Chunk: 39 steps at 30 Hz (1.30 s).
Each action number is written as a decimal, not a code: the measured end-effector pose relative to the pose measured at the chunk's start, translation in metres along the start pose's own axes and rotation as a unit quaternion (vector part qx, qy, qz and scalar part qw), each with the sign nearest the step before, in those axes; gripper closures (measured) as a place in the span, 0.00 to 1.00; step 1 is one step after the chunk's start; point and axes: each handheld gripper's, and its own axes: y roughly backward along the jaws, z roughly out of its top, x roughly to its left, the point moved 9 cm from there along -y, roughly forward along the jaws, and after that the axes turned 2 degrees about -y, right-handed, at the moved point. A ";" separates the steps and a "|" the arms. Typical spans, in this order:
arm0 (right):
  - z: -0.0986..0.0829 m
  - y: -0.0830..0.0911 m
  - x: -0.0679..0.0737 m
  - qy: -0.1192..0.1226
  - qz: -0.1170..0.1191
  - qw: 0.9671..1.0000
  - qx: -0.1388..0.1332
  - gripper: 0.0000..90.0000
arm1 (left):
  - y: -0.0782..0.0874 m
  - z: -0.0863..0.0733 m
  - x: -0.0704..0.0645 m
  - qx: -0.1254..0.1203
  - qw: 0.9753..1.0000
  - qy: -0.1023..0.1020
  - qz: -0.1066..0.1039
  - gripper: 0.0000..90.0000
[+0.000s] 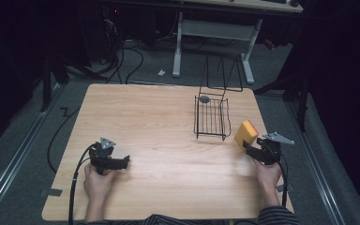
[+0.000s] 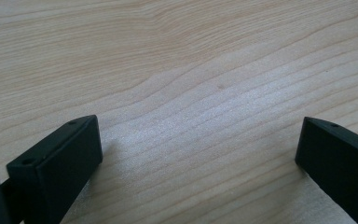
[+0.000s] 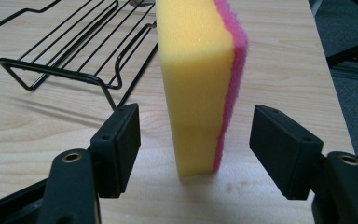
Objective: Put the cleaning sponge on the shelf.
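Note:
A yellow sponge with a pink scouring side [image 3: 196, 84] stands on its edge on the wooden table [image 1: 159, 122], near the right edge [image 1: 246, 133]. My right gripper [image 3: 195, 126] is open, one jaw on each side of the sponge with a gap to both faces. It shows in the high view at the table's right [image 1: 255, 149]. My left gripper [image 2: 198, 140] is open over bare wood, low at the table's front left [image 1: 117, 161]. A black wire rack [image 1: 212, 116] sits just left of the sponge [image 3: 70, 51].
A small grey object [image 1: 205, 99] lies at the rack's far end. A wire frame [image 1: 221, 75] stands upright behind the rack. Beyond the table is grey floor with cables and a white desk frame [image 1: 213, 37]. The table's right edge runs close beside the right gripper.

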 end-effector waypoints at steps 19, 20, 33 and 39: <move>-0.002 -0.024 -0.001 -0.015 0.004 1.000 0.008 0.51 | 0.000 0.000 0.000 0.000 1.000 0.000 0.000 0.01; -0.002 -0.024 -0.001 -0.013 0.004 1.000 0.008 0.52 | 0.000 0.000 0.000 0.000 1.000 0.000 0.000 0.01; -0.002 -0.024 0.004 0.012 0.011 1.000 0.001 0.68 | 0.000 0.000 0.000 0.000 1.000 0.000 0.000 0.01; 0.000 -0.020 0.005 0.010 0.018 1.000 -0.004 0.68 | 0.000 0.000 0.000 0.000 1.000 0.000 0.000 0.01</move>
